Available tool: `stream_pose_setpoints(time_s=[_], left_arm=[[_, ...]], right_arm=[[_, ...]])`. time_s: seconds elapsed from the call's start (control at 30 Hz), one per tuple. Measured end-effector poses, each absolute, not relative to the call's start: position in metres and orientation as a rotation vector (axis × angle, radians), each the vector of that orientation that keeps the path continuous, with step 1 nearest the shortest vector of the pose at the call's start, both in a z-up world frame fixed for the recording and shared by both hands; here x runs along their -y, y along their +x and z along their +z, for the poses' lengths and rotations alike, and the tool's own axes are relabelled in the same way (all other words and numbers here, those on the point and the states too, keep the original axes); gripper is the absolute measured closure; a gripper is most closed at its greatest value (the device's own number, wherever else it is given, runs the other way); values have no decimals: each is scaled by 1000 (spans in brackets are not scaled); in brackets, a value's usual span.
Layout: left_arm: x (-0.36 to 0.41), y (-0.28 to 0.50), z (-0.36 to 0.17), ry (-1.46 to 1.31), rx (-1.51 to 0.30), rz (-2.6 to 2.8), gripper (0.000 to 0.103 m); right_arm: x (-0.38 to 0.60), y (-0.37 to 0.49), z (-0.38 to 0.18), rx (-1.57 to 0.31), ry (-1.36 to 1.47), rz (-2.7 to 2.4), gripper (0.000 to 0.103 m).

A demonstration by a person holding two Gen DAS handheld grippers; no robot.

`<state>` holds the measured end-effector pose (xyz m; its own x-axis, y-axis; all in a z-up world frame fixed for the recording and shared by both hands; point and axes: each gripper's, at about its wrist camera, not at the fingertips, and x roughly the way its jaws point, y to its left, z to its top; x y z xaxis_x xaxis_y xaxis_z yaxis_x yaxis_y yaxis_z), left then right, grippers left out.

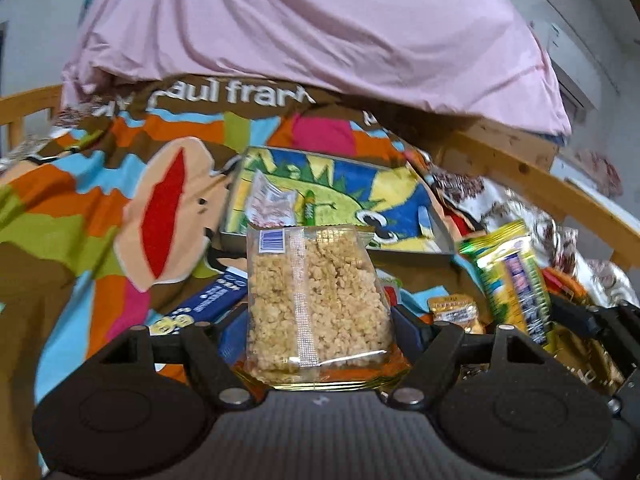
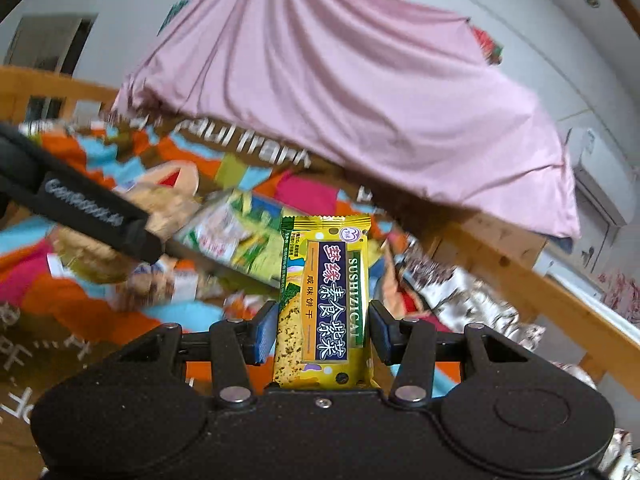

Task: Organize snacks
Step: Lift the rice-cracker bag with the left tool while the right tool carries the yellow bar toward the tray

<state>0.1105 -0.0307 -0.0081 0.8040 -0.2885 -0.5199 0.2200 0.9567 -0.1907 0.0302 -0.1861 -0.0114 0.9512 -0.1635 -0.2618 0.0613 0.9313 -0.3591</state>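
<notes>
Left gripper (image 1: 320, 316) clamps a clear pack of puffed-rice cake (image 1: 316, 300), upright between the blue pads, barcode at the top, lifted off the blanket (image 1: 80, 200). Right gripper (image 2: 323, 328) holds a yellow cracker pack (image 2: 326, 300) the same way, upright, label facing the camera, jaws narrower than the left's. Behind the rice cake sits a shallow tray (image 1: 436, 220) with a cartoon print; a red-and-white wrapper (image 1: 270, 204) and a small green stick (image 1: 310, 204) lie in its near left corner. More snacks lie loose on the blanket: a blue box (image 1: 212, 300) left of the rice cake, a small gold packet (image 1: 454, 312) to its right. In the right wrist view the left gripper and its pack show at the left, blurred. A pink sheet (image 1: 320, 20) hangs over the far side.
</notes>
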Motion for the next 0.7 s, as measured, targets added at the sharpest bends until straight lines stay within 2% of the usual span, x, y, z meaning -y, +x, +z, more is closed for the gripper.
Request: stream_pose_setpoints(time_s=[0.4, 0.7], left_arm=[[48, 51, 50, -146, -497, -221, 25], [75, 42, 65, -135, -494, -192, 25]], right_arm=[[215, -21, 30, -119, -280, -134, 53], [242, -22, 35, -83, -187, -143, 53]])
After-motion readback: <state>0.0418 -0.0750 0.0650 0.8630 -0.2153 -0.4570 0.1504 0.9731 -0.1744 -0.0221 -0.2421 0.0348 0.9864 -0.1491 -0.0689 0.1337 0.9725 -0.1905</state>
